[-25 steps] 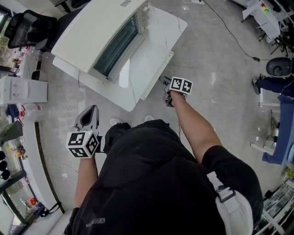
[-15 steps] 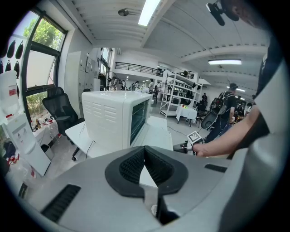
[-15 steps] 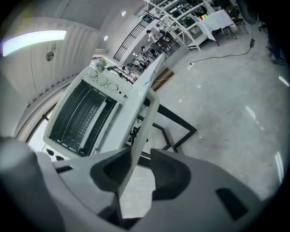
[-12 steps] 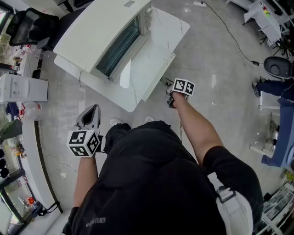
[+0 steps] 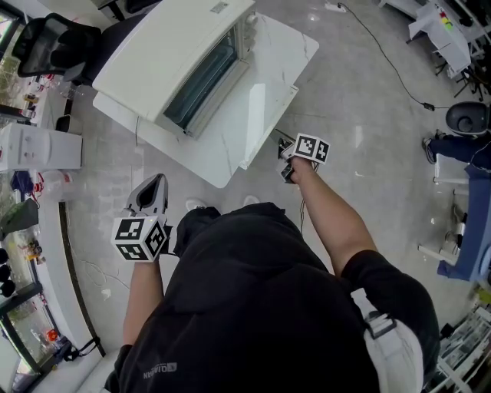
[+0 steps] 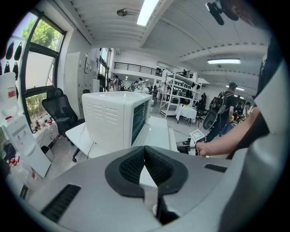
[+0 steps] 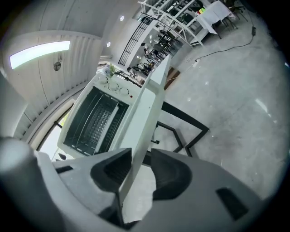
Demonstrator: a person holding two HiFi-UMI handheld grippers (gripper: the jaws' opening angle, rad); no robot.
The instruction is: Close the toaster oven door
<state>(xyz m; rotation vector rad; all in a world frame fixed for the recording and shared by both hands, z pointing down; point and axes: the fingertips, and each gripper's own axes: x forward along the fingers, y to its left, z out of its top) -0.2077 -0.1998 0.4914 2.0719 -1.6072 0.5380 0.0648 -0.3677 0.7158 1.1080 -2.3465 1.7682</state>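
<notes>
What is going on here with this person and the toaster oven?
A person stands at a white table with a toaster oven on it, a gripper in each hand. The left gripper is shut and empty, back from the table. The right gripper has just been closing its jaws a little, with the table's edge lined up between them, ungripped. Neither touches the oven; its door looks shut.

Bright, even light from ceiling strips (image 6: 147, 9); fisheye edges warp, darken.
</notes>
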